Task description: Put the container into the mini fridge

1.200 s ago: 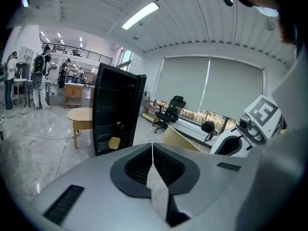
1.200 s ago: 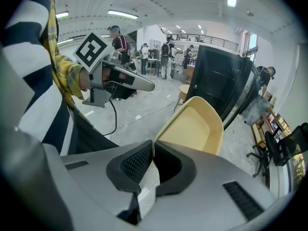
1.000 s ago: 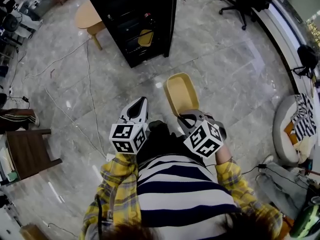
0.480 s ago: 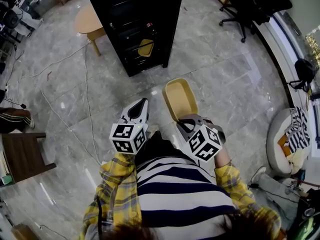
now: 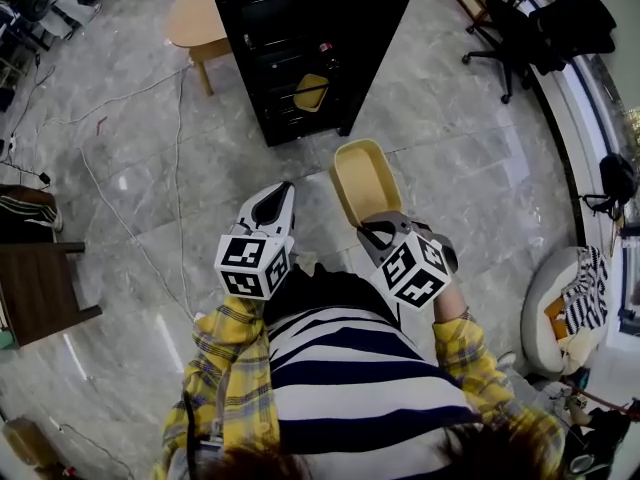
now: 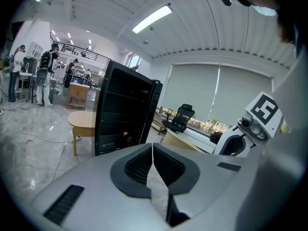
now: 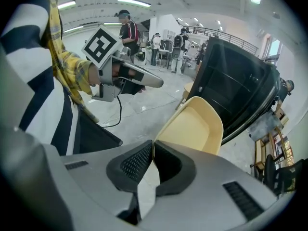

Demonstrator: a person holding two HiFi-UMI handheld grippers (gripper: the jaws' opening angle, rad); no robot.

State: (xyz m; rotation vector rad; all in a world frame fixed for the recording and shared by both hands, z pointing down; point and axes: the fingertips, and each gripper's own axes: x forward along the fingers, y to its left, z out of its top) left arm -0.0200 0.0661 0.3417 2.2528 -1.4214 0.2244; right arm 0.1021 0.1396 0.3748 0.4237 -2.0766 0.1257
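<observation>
A pale yellow container (image 5: 364, 181) hangs out in front of me above the marble floor. My right gripper (image 5: 376, 230) is shut on its near rim; in the right gripper view the container (image 7: 195, 126) rises just beyond the jaws (image 7: 153, 146). My left gripper (image 5: 277, 194) hovers beside it, to the left, shut with nothing between its fingers (image 6: 152, 150). The black mini fridge (image 5: 300, 48) stands ahead; its shelves show at the front, with a yellow item (image 5: 312, 90) on one. It also shows in both gripper views (image 6: 122, 109) (image 7: 236, 95).
A round wooden table (image 5: 195, 18) stands left of the fridge. Cables (image 5: 130, 238) run over the floor at left, near a dark bench (image 5: 30, 288). An office chair (image 5: 520, 38) is at the back right, a white cushioned seat (image 5: 560, 308) at right. People stand far off (image 7: 127, 30).
The fridge has come nearer and fills more of the head view. Both grippers keep their places in front of me, the right one still holding the container.
</observation>
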